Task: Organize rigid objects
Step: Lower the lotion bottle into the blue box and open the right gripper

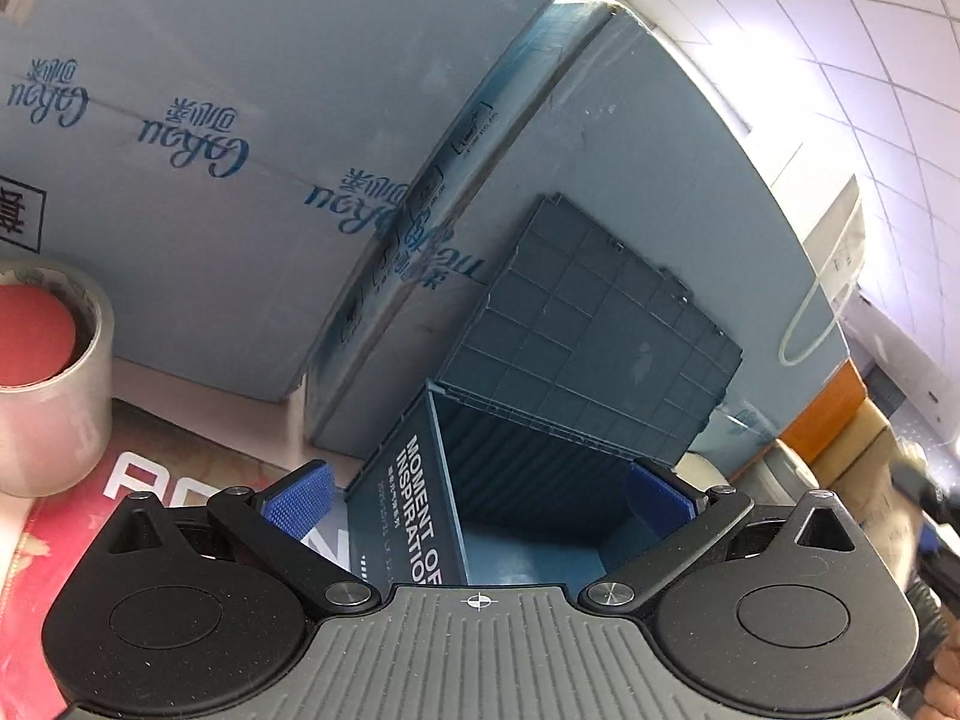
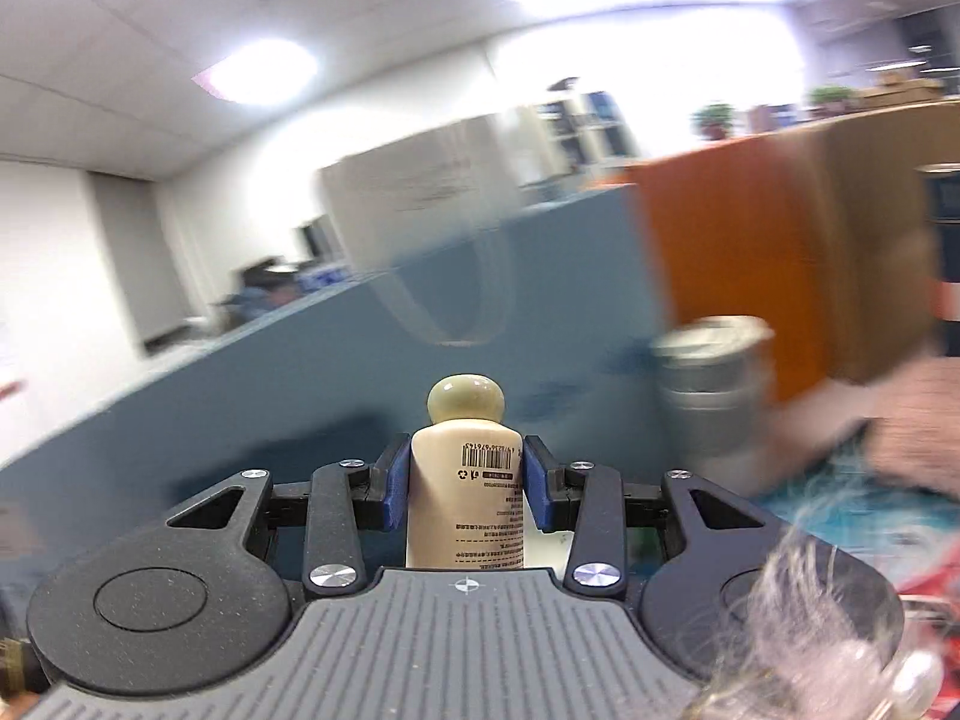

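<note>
Gripping the cream bottle [image 2: 465, 498] upright at its shoulder, the right gripper [image 2: 467, 483] pads press its smooth, stiff, probably light plastic walls—slip-prone, so mid-body is safer—while the left gripper [image 1: 477, 495] hangs wide open over the open storage box [image 1: 528, 516].

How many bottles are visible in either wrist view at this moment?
1. A cream bottle stands upright, clamped in the right gripper. The blurred right-wrist background could hide others; the left-wrist view shows none.
</note>
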`<state>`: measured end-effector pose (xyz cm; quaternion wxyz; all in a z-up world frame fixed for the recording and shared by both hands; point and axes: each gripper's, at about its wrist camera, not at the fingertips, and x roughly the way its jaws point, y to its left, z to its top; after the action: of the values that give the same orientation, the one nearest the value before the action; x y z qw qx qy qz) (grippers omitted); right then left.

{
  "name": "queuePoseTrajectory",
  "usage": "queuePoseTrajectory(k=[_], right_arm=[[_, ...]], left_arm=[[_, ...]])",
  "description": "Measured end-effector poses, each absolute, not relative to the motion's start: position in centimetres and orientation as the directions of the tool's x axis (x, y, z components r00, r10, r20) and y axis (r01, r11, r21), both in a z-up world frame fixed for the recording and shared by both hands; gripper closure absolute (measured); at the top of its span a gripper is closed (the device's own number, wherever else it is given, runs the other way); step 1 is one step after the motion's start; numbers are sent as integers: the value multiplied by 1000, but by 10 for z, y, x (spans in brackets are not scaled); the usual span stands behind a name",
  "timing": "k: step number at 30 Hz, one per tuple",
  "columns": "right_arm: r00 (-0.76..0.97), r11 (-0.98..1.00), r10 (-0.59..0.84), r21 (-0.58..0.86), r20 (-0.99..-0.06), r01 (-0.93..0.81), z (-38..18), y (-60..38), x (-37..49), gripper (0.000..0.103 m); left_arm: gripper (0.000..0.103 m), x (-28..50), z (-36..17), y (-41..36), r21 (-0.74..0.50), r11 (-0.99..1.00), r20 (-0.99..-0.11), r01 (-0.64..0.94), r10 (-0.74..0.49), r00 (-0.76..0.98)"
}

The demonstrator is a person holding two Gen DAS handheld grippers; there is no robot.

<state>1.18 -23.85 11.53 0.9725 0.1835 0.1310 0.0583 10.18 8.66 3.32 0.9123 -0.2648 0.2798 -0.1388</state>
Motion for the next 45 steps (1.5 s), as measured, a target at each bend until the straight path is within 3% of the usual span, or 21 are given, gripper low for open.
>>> queuePoseTrajectory(k=[3,9,15,19,23,29,31,33,45], right_arm=[[959,936,186,334,-214,-107,110,-196,34,67],[980,974,102,218,-169,-64,75,-136,65,67],[969,995,97,-14,-228,-103,44,-104,79,67],[935,962,153,-169,-321,-216,34,-92,83,67],[864,931,250,-137,-436,-338,32,-97,95,67],[808,915,322,-56,-494,-399,39,-100,102,65],[777,905,374,14,-506,-426,42,-103,101,50],[778,904,385,33,-496,-426,45,-106,100,38],[881,941,323,214,-345,-261,79,-156,42,15]], left_arm=[[0,100,33,94,-580,809,-428,91,-399,811],[0,100,32,101,-610,785,-408,103,-423,809],[0,104,28,109,-638,766,-411,79,-426,806],[0,104,26,113,-649,758,-414,58,-417,809],[0,106,24,112,-650,758,-424,61,-428,798],[0,107,24,112,-648,759,-428,59,-427,796],[0,107,24,112,-649,758,-428,58,-427,796],[0,106,25,112,-651,757,-425,59,-427,798],[0,88,43,109,-619,780,-373,92,-396,839]])
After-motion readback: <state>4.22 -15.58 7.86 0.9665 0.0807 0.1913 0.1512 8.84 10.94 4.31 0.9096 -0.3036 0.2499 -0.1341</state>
